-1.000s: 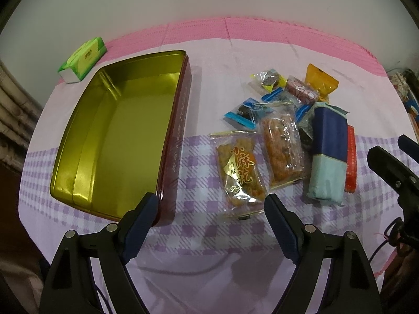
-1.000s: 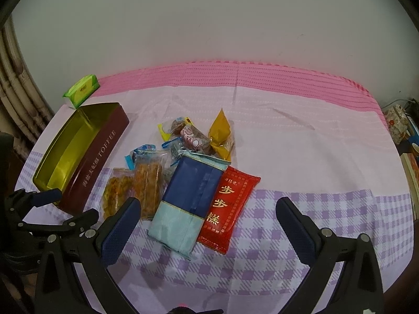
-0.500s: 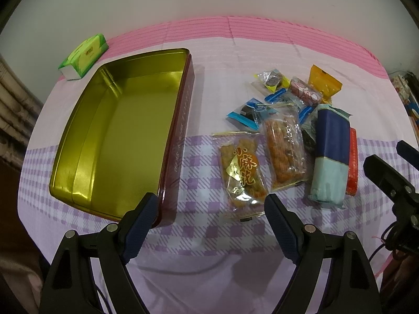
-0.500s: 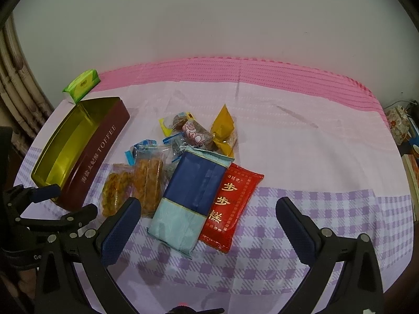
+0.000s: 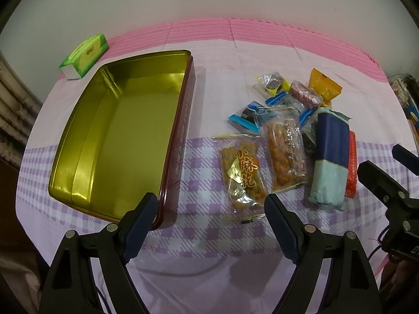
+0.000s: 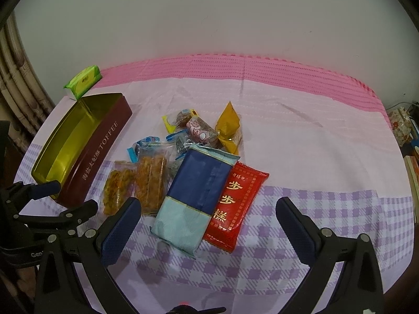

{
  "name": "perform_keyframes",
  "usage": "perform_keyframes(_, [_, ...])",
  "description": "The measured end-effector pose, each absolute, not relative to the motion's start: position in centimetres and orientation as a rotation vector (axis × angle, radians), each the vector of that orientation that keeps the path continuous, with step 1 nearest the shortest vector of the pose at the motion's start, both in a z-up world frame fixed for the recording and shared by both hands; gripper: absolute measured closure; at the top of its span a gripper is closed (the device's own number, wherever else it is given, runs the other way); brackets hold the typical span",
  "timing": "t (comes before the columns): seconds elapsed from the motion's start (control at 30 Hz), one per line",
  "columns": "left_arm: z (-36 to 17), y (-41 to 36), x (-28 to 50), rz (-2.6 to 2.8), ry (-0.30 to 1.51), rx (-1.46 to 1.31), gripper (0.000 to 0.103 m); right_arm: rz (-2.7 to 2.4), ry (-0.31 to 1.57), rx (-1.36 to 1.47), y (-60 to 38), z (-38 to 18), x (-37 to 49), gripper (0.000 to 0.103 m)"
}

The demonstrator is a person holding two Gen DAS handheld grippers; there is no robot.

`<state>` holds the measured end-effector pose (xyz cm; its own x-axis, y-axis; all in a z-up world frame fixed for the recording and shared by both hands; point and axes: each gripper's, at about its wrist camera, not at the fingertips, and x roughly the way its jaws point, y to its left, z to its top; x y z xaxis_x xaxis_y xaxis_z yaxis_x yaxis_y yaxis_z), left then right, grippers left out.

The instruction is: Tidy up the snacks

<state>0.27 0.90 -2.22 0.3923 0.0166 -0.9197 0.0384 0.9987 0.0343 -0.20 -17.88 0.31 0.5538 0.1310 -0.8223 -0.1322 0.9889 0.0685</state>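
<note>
Right wrist view looks straight down on the snack pile: a blue pack [image 6: 195, 198] lies lengthwise, overlapping the left edge of a red pack [image 6: 237, 201], with two clear twist packs [image 6: 136, 180] to its left and a knot of small wrapped sweets [image 6: 201, 130] just beyond. All of it looks light and crinkly; the film should be slippery and the fried twists inside would likely crush under a hard squeeze. I'd take the blue pack across its narrow width, near the middle, since it sits on top and looks firm enough to lift flat. The small sweets are best pinched by their crimped ends.

Left of the pile, well apart, the tin [image 6: 86, 141] sits open and empty on the counter [image 6: 314, 144]. A green tissue pack [image 6: 83, 80] lies beyond it.

Right claw [image 6: 208, 222] hangs spread wide just near of the blue pack, holding nothing. Left claw [image 5: 210, 214] is equally wide and empty, between the tin's near corner and the nearest twist pack.
</note>
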Motion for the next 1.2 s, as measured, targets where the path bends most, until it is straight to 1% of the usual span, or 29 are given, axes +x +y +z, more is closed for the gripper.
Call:
perform_keyframes(0.7, [-2.2, 0.9, 0.6, -0.013, 1.172, 0.046, 0.019, 0.159, 0.986, 0.000, -17.7, -0.1, 0.1, 0.005])
perform_keyframes(1.03, [-2.2, 1.0, 1.1, -0.019, 1.170, 0.046, 0.021, 0.131, 0.985, 0.013, -19.1, -0.1, 0.0, 0.007])
perform_keyframes(1.1, [-2.2, 1.0, 1.4, -0.021, 1.170, 0.046, 0.022, 0.122, 0.985, 0.021, -19.6, -0.1, 0.0, 0.007])
perform_keyframes(1.2, [-2.2, 0.7, 1.9, -0.025, 1.167, 0.055, 0.027, 0.114, 0.985, 0.032, -20.2, -0.2, 0.0, 0.007])
